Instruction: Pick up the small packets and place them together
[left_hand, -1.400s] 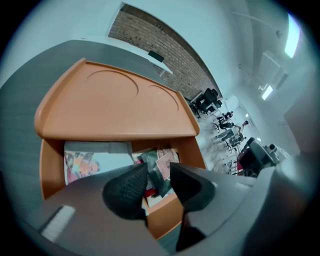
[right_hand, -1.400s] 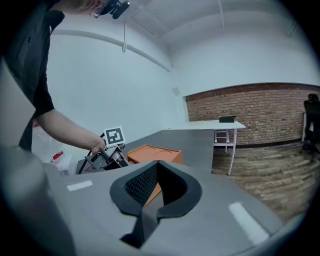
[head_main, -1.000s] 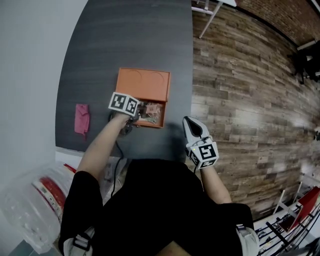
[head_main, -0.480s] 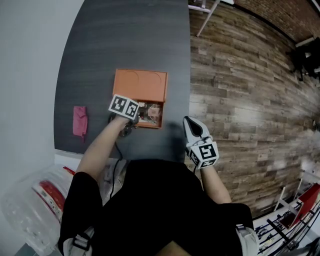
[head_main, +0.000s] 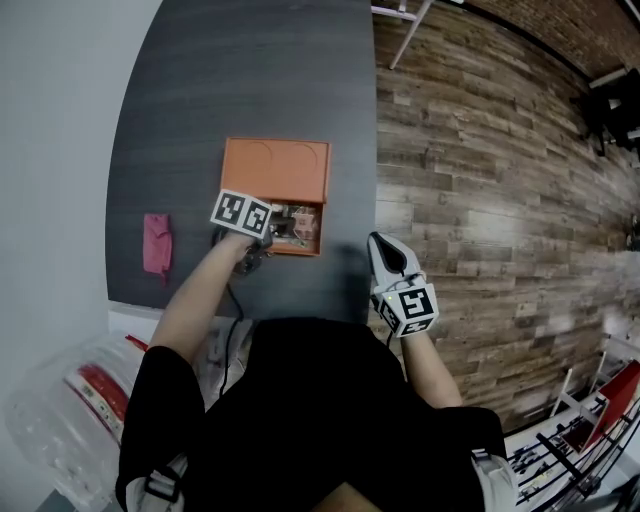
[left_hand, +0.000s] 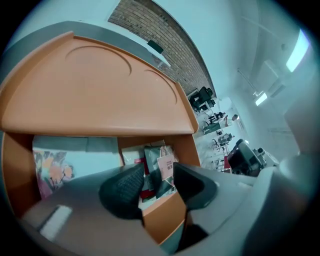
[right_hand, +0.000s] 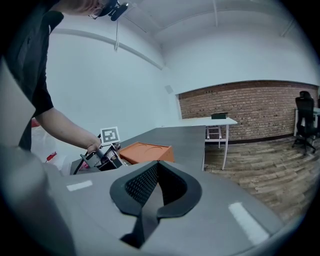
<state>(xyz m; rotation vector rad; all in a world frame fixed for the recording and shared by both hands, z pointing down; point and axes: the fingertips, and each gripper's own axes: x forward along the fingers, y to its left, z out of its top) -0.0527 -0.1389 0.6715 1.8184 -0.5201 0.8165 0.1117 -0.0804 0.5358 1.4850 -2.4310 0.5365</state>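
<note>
An orange tray (head_main: 276, 170) lies on the dark table. Its near right compartment holds several small packets (head_main: 303, 224). My left gripper (head_main: 272, 232) reaches into that compartment. In the left gripper view its jaws have just been opening; the left gripper (left_hand: 159, 182) stands open, and a dark packet with a pink label (left_hand: 163, 165) stands upright between the pads, not pinched. A flowered packet (left_hand: 50, 167) lies in the compartment to the left. One pink packet (head_main: 156, 243) lies alone on the table, far left. My right gripper (head_main: 388, 258) hangs shut and empty off the table's near right corner.
The table (head_main: 250, 90) ends at its right edge along a wooden floor (head_main: 480, 200). A clear plastic bag (head_main: 60, 410) sits at the lower left. The right gripper view shows the right gripper (right_hand: 156, 167), the tray (right_hand: 147, 151) and the left gripper (right_hand: 106, 156) ahead.
The left gripper stays at the tray's near right compartment and the right gripper has not moved. The whole head view has drifted slightly.
</note>
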